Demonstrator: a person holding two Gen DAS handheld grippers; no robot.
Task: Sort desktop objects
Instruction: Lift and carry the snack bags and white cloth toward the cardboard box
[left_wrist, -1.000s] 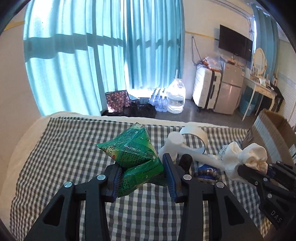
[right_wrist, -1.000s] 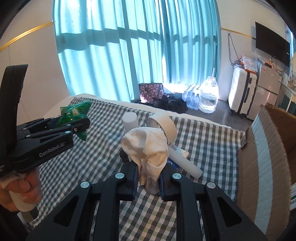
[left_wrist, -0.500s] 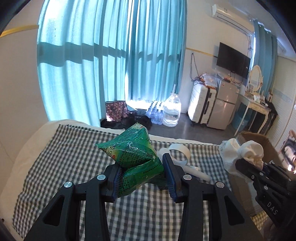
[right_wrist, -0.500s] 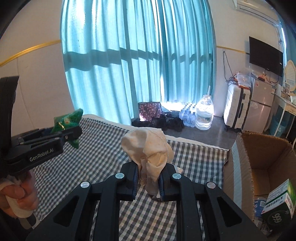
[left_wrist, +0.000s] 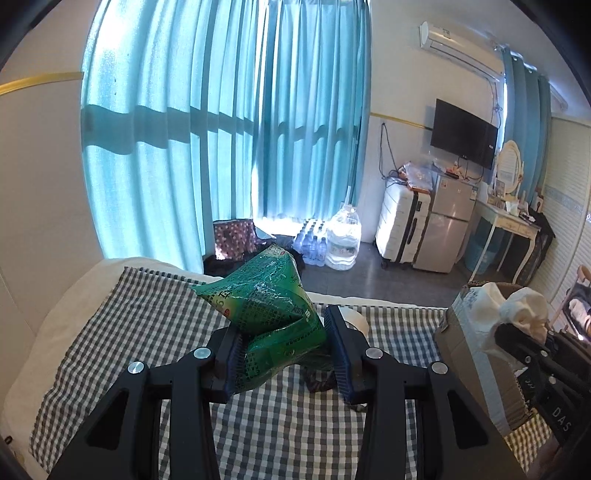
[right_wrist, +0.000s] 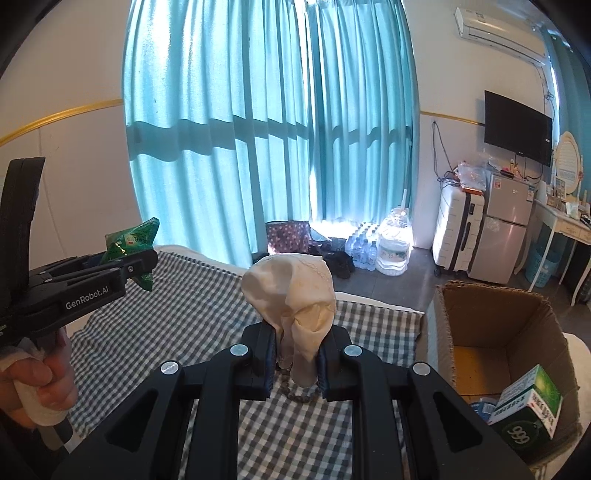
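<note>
We note the green snack bag (left_wrist: 266, 314) clamped in the left tool (left_wrist: 282, 354), its long axis slanting up and away, top corner toward the curtains (left_wrist: 221, 129); the cream cloth (right_wrist: 295, 295) stands upright, bunched, gripped by the right tool (right_wrist: 297, 354); both held above the checked counter (right_wrist: 166, 332); an open cardboard box (right_wrist: 498, 314) sits at right, a green-white carton (right_wrist: 528, 402) inside.

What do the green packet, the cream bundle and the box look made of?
Green packet: glossy plastic film, with shiny crinkles. Cream bundle: soft matte cloth or tissue, limp folds; unclear which. Box: brown corrugated cardboard, its raw edge fluted.
</note>
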